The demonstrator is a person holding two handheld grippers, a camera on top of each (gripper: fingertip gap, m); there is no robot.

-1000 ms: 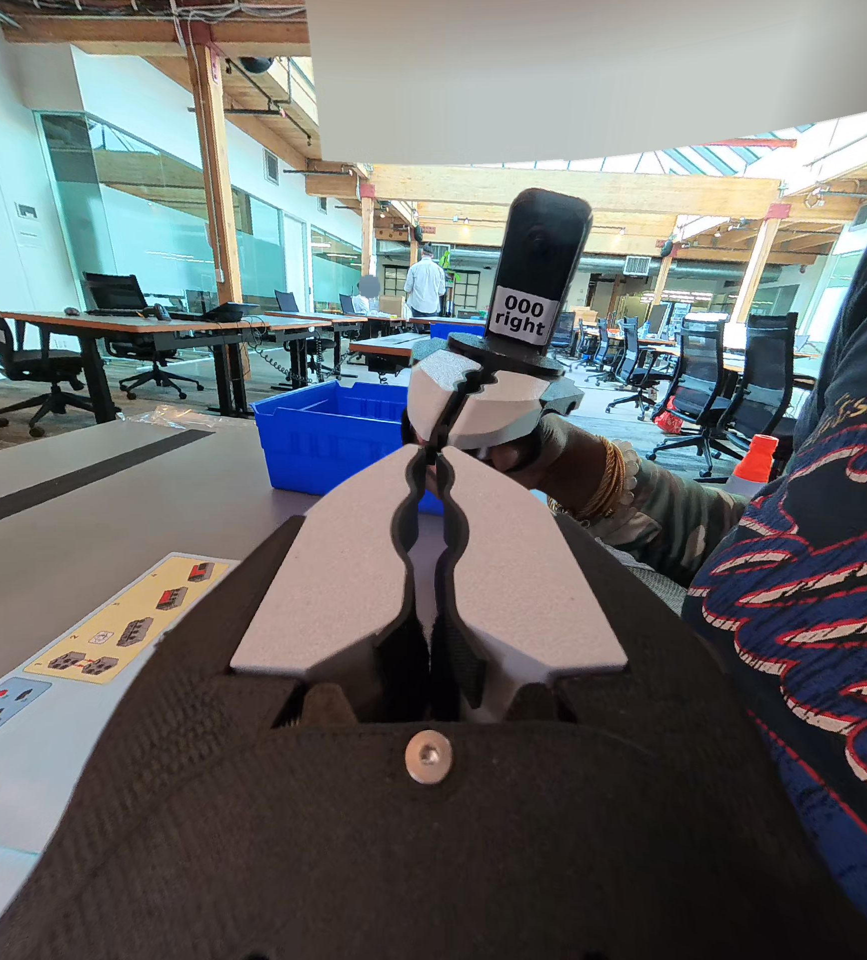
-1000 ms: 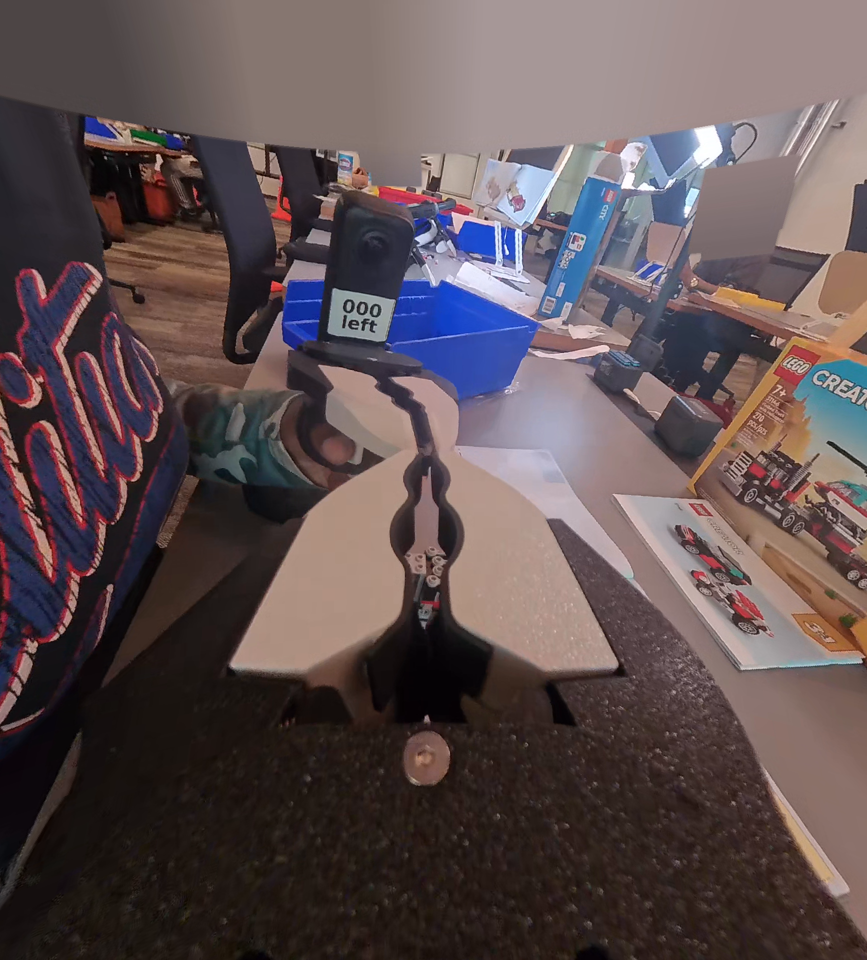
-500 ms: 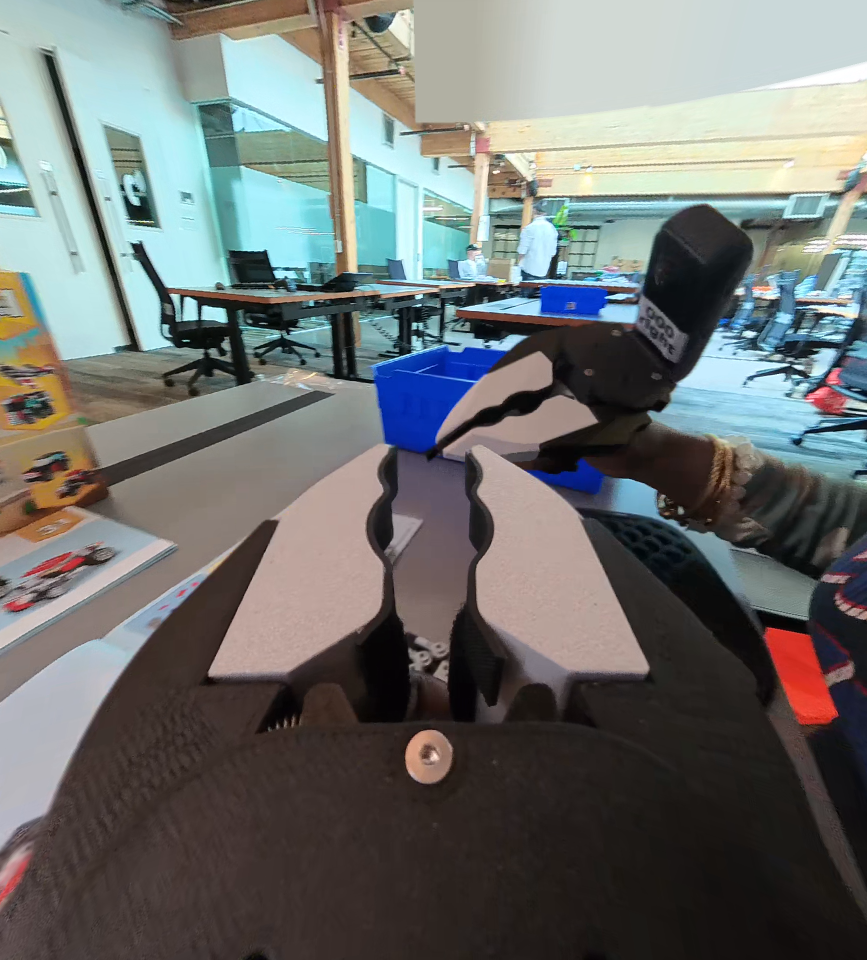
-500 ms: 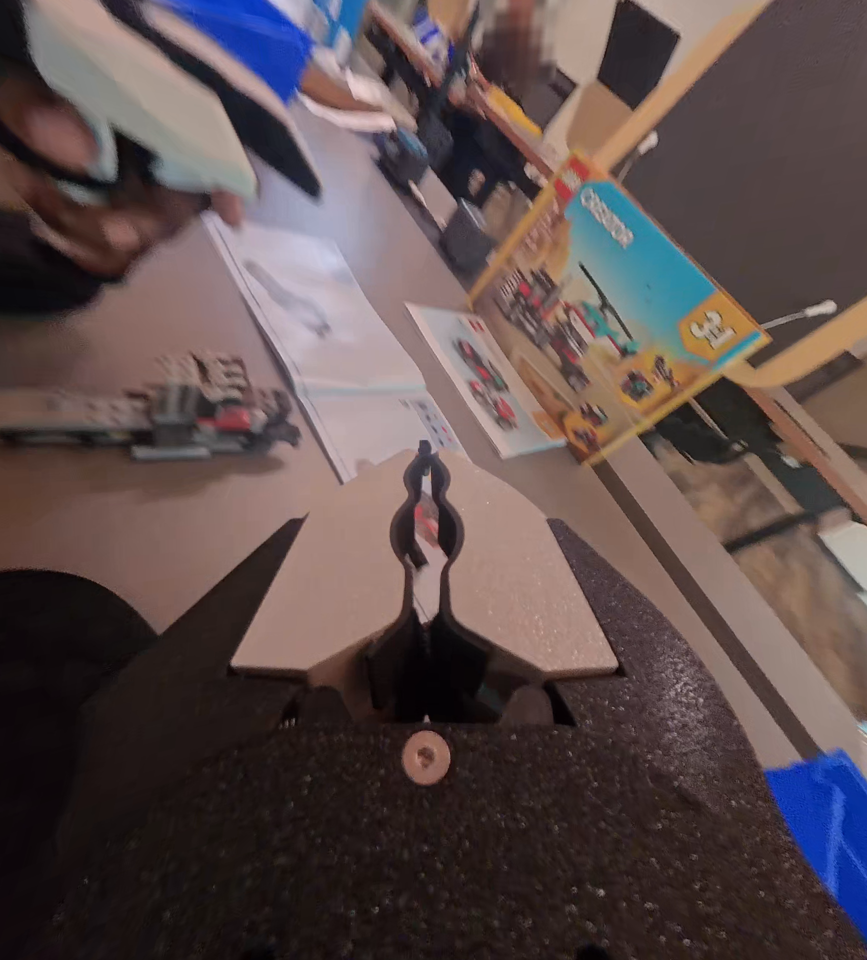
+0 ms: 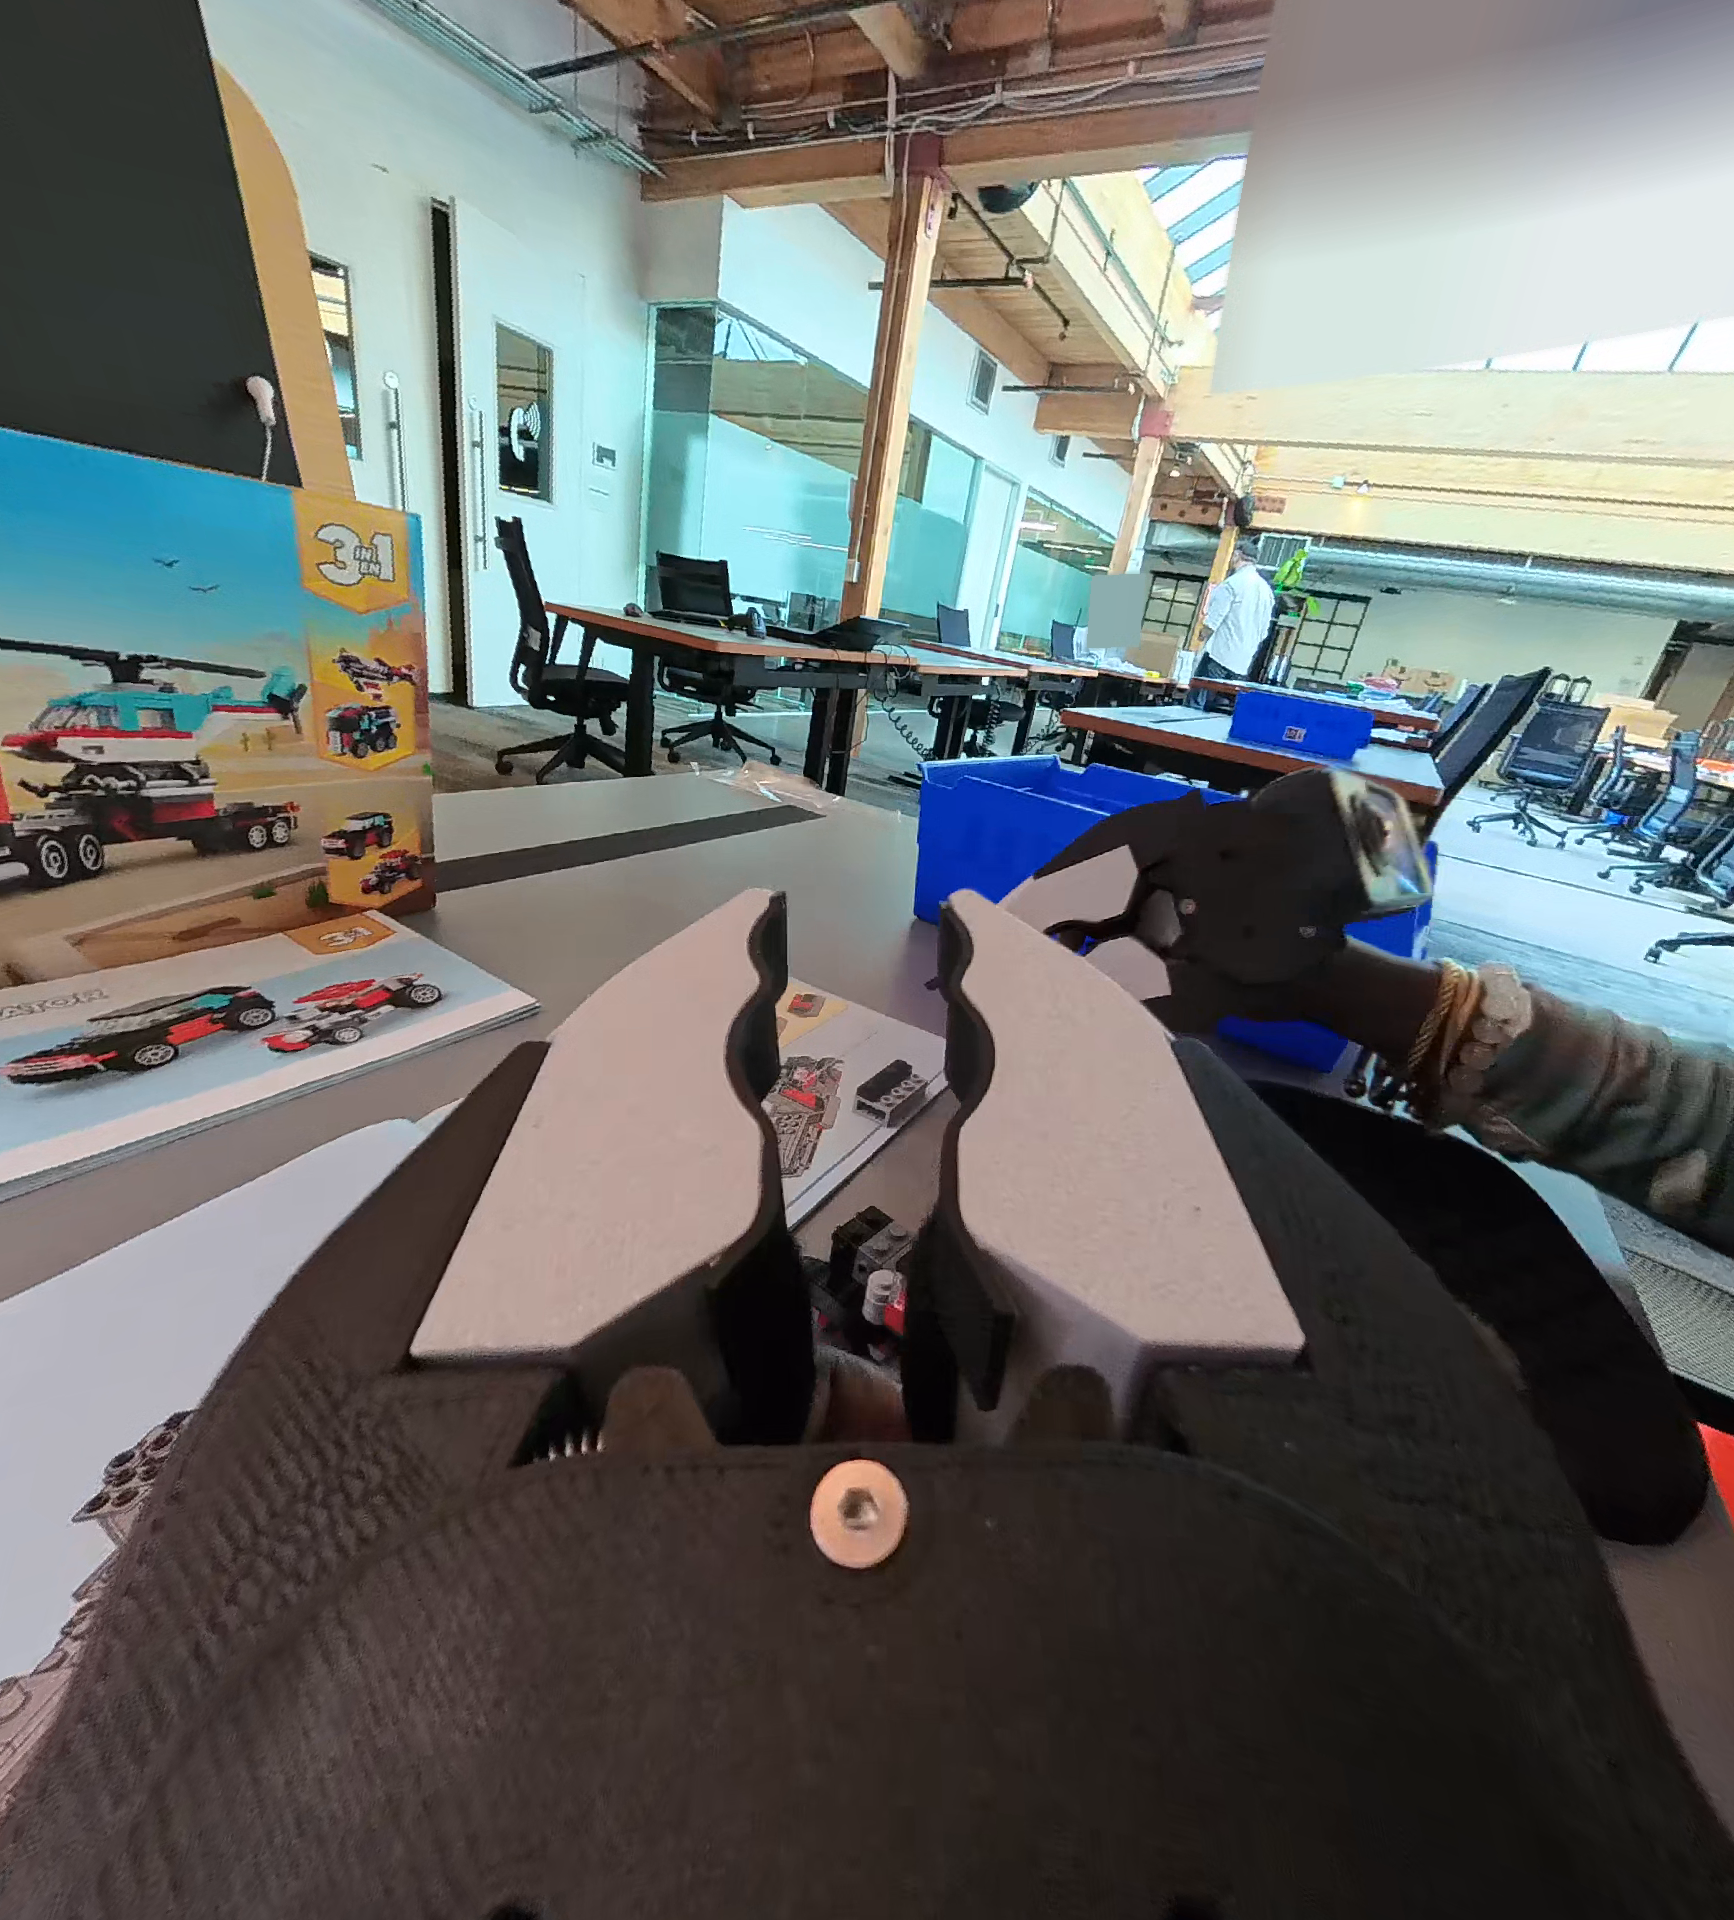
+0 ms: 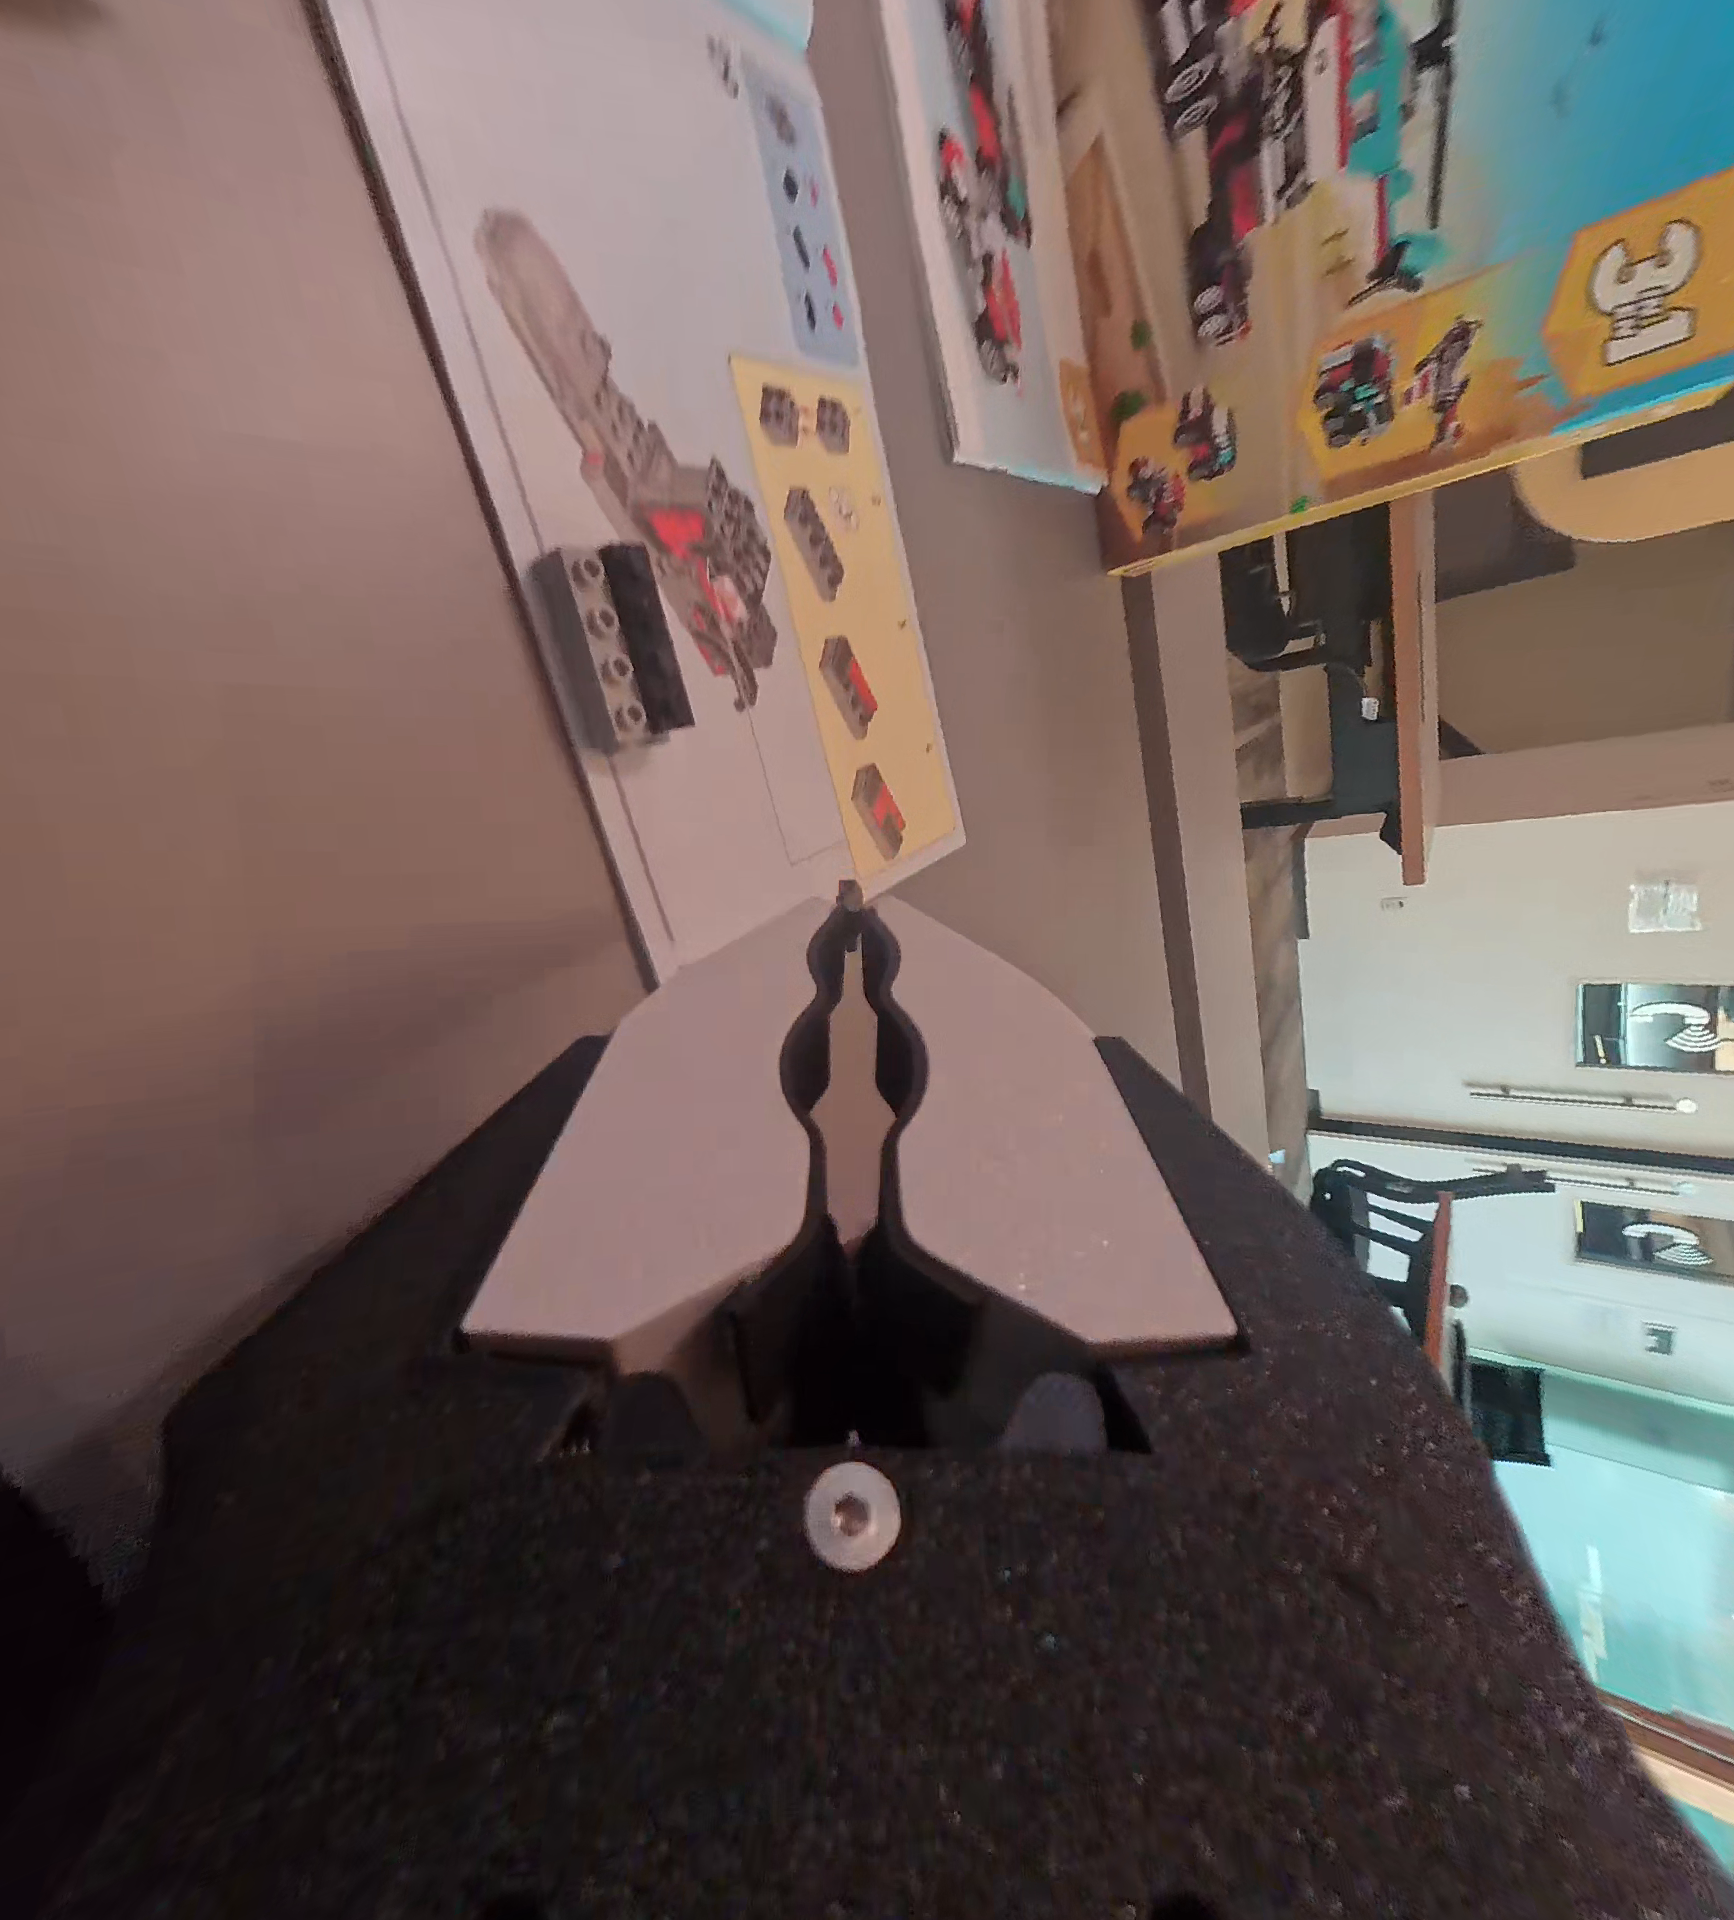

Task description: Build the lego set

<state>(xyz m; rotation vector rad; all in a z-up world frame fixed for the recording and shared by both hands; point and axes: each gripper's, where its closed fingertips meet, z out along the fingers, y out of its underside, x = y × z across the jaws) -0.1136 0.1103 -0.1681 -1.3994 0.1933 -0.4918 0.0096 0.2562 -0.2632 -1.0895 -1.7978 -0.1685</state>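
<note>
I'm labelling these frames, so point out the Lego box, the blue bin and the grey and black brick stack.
Lego box (image 5: 156,686): left wrist view, front face.
Blue bin (image 5: 988,831): left wrist view, near wall.
Grey and black brick stack (image 6: 614,649): right wrist view, studded top.

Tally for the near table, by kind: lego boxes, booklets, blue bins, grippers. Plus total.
Lego box: 1
Booklets: 2 (closed booklet, open booklet)
Blue bin: 1
Grippers: 2 (left gripper open, right gripper pinching a small dark piece)
Total: 6
</note>
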